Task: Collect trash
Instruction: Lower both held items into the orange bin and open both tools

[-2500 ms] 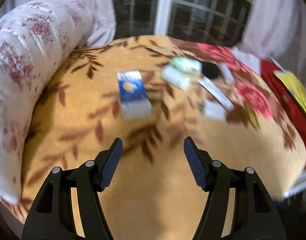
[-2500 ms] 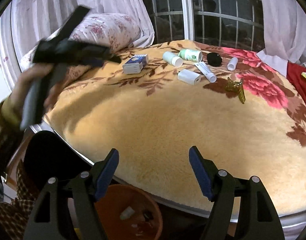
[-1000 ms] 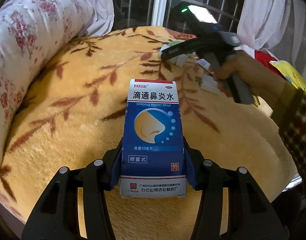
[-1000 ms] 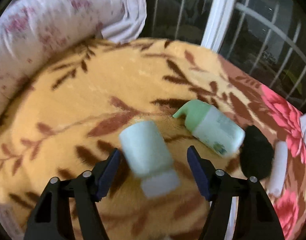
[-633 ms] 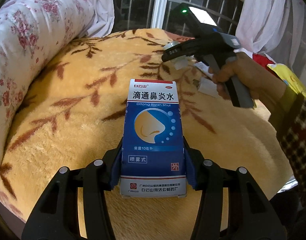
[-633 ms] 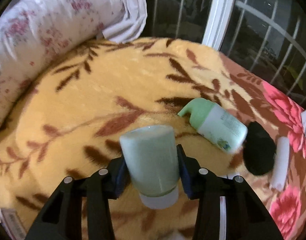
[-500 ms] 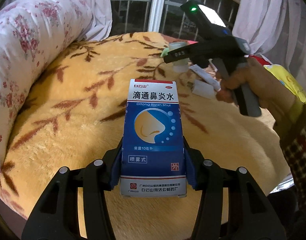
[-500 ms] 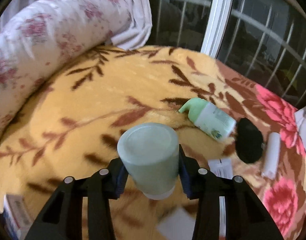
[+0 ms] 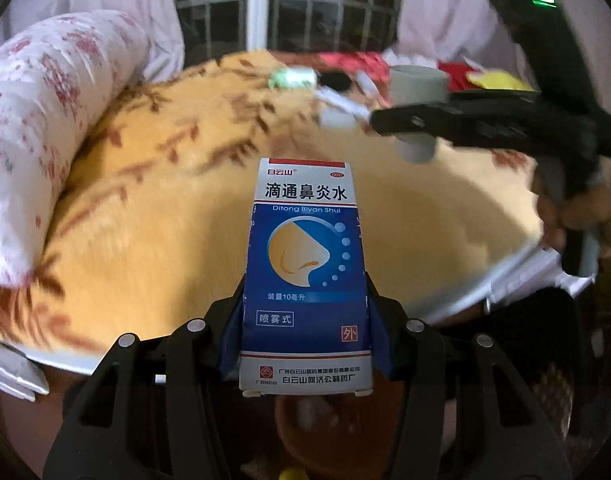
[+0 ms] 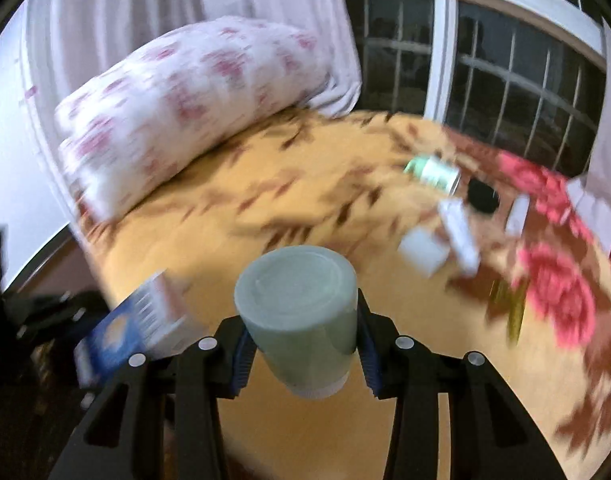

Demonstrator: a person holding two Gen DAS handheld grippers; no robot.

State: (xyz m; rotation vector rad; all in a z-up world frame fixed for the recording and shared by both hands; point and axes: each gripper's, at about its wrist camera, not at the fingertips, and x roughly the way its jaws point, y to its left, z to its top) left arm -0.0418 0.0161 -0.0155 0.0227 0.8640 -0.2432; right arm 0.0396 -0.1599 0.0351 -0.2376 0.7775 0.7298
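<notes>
Yellow floral blanket covers the bed under both tools, with a barred window and pale curtains behind it.

Left gripper is clamped on a blue and white nasal spray box; the box stands upright between its blue pads and rises above the fingertips. Just below the box, at the bottom of the left view, sits an orange bin with a few bits inside, off the near edge of the bed. To the left of this gripper lies a white pillow with red flowers. Ahead and to the right, the right gripper shows from the side, a hand on its handle.

Right gripper is closed on a pale green bottle, flat base toward the camera, white cap pointing down. Low on its left the box appears again, blurred. Farther ahead and to the right, on the blanket, lie a green and white bottle, a black round thing, a white tube, a small white block, a white cylinder and a gold clip, all blurred.
</notes>
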